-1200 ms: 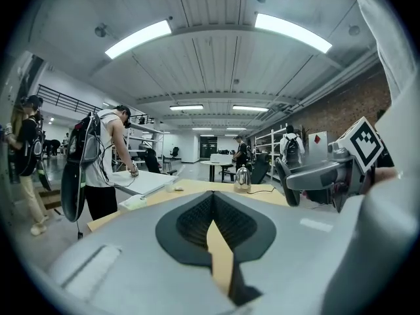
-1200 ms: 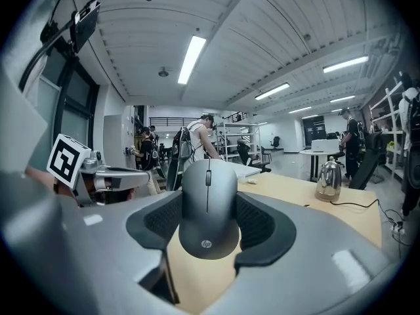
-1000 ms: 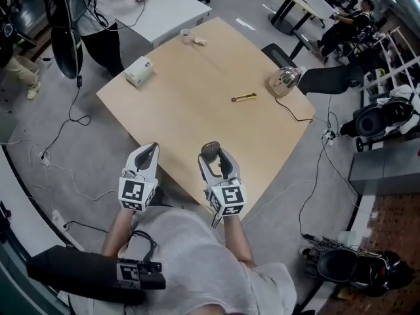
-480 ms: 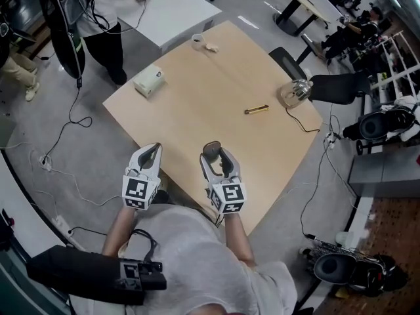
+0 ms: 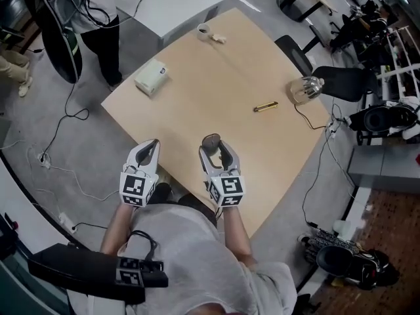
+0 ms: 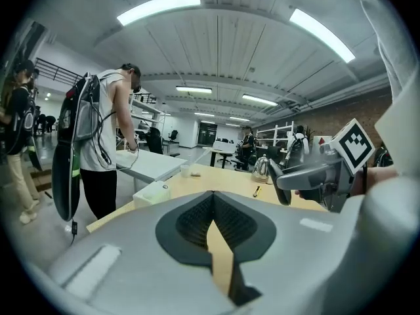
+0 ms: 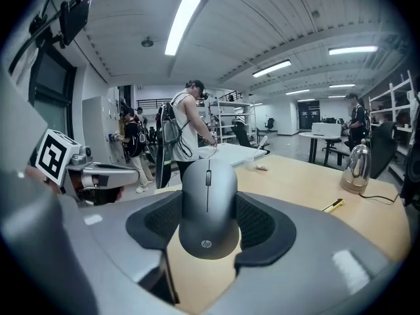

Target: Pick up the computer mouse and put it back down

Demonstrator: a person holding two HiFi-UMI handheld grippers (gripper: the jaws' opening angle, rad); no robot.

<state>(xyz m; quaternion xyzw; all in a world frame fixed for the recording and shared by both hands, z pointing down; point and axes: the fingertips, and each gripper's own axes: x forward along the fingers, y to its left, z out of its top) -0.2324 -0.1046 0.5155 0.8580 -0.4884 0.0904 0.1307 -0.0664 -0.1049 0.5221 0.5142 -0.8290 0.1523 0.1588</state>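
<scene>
A dark grey computer mouse [image 7: 209, 205] sits between the black pads of my right gripper [image 7: 209, 199], which is shut on its two sides. In the head view the mouse [image 5: 210, 142] and the right gripper [image 5: 214, 147] hang just over the near edge of the light wooden table [image 5: 216, 77]. My left gripper [image 5: 149, 147] is beside it on the left, near the table's edge. Its jaws meet at the tips in the left gripper view, so the left gripper [image 6: 212, 197] is shut with nothing in it.
On the table lie a white box [image 5: 151, 77], a small yellow pen-like object [image 5: 266, 107], a glass kettle [image 5: 306, 88] with a cable at the right edge, and a cup [image 5: 203, 29] at the far corner. A person [image 5: 92, 12] stands by a white table. Cables run across the floor.
Both grippers and the camera have shifted a little toward the table together. The mouse has stayed in the right gripper, and the left gripper has stayed shut.
</scene>
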